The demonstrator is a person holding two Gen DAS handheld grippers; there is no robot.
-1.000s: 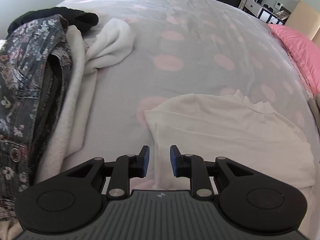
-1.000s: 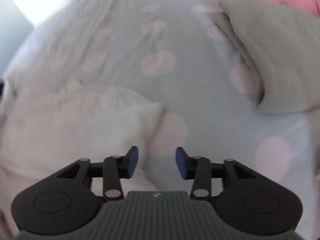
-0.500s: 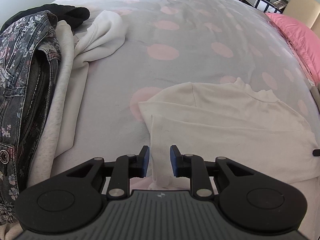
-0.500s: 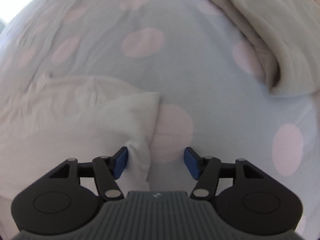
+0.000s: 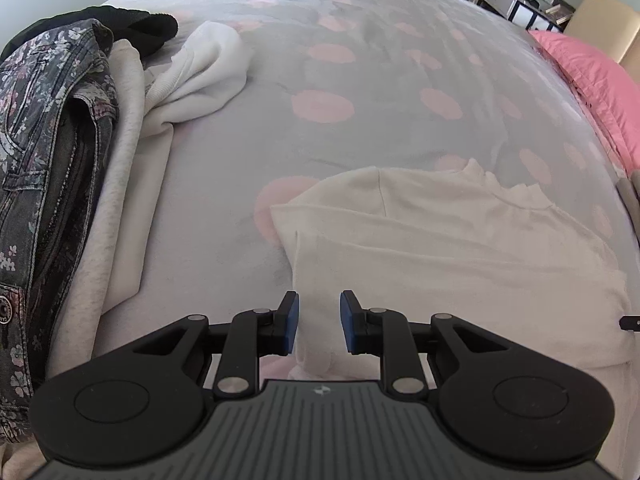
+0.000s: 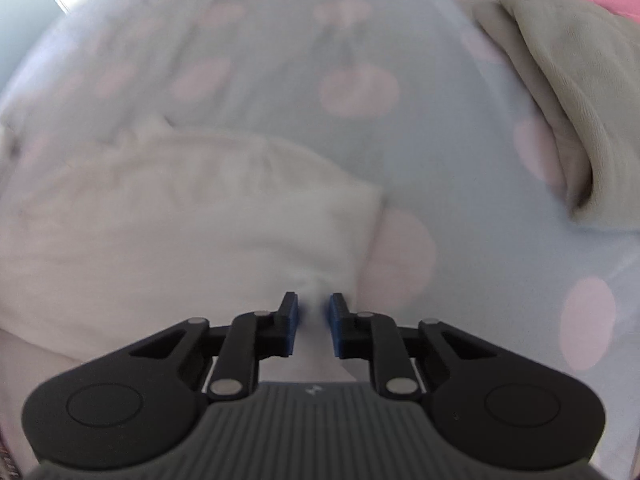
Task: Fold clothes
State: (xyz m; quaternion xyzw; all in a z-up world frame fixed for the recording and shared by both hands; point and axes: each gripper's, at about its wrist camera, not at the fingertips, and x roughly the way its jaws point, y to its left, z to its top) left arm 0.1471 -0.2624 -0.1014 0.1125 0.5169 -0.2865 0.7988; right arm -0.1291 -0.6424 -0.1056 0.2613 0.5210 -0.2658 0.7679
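A cream T-shirt (image 5: 452,240) lies flat on the grey bedspread with pink dots (image 5: 320,108), collar away from me. My left gripper (image 5: 319,322) has its jaws partly closed around the shirt's near left edge, with cloth between the blue pads. In the blurred right wrist view, the same shirt (image 6: 180,220) spreads to the left. My right gripper (image 6: 314,322) is shut on its near right corner, where the cloth bunches between the pads.
A pile of clothes lies at the left: a floral denim jacket (image 5: 44,152), a light grey sweatshirt (image 5: 124,184), a white garment (image 5: 208,72) and a black one (image 5: 136,28). A pink pillow (image 5: 592,80) and a grey cushion (image 6: 580,92) lie at the right.
My right gripper opened wide, moved onto the shirt's right corner and closed on it. My left gripper slid forward over the shirt's left edge, its jaws about as far apart as before.
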